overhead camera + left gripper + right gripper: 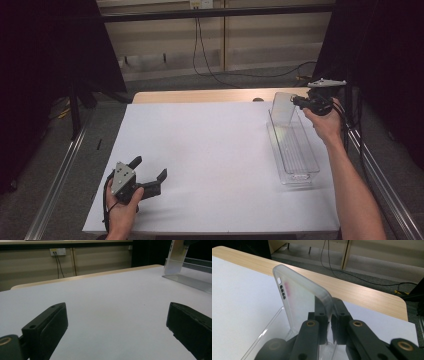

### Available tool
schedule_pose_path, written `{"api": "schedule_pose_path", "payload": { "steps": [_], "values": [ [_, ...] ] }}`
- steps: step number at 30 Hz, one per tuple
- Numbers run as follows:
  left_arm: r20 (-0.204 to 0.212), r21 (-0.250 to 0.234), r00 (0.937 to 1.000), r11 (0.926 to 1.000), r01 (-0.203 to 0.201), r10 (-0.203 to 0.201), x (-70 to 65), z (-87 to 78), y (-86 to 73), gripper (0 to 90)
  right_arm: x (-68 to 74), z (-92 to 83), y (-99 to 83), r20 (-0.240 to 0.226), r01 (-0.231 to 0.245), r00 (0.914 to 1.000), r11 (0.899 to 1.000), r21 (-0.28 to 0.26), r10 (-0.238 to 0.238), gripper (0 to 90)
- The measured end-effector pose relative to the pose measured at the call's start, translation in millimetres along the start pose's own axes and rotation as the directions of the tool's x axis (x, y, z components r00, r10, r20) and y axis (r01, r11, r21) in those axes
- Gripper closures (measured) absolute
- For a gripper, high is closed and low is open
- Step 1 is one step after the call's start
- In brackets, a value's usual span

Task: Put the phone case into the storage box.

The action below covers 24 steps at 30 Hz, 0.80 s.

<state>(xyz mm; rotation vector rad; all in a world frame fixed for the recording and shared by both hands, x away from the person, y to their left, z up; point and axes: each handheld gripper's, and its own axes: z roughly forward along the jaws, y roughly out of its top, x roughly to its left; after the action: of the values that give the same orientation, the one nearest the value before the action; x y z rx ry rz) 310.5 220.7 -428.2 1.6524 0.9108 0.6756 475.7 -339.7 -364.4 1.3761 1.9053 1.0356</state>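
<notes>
1. A white sheet covers the wooden bench (pixel 200 95); cables trail across the floor behind it.
2. The right gripper (pixel 330 322) is clamped on the edge of a translucent phone case (pixel 299 297), holding it upright over the far end of a clear plastic bin (pixel 295 150) at the bench's right side.
3. The left gripper (pixel 150 172) rests near the bench's front left, jaws spread wide with nothing between them.
</notes>
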Motion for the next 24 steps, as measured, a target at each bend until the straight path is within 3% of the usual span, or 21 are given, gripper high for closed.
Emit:
{"api": "schedule_pose_path", "payload": {
  "steps": [10, 24],
  "values": [
    [0.001, 0.001, 1.0, 1.0, -0.004, 0.004, 0.1, 0.2, 0.1, 3.7, -2.2, 2.7, -1.3, -0.009, 0.002, 1.0, 1.0, 0.001, -0.002, 83.9],
    [0.006, 0.0, 0.9999, 1.0, -0.009, 0.009, -1.2, 1.7, 0.6, 3.7, -3.0, 5.1, 5.4, -0.012, 0.045, 0.9989, 0.998, 0.042, -0.045, 83.7]
  ]
}}
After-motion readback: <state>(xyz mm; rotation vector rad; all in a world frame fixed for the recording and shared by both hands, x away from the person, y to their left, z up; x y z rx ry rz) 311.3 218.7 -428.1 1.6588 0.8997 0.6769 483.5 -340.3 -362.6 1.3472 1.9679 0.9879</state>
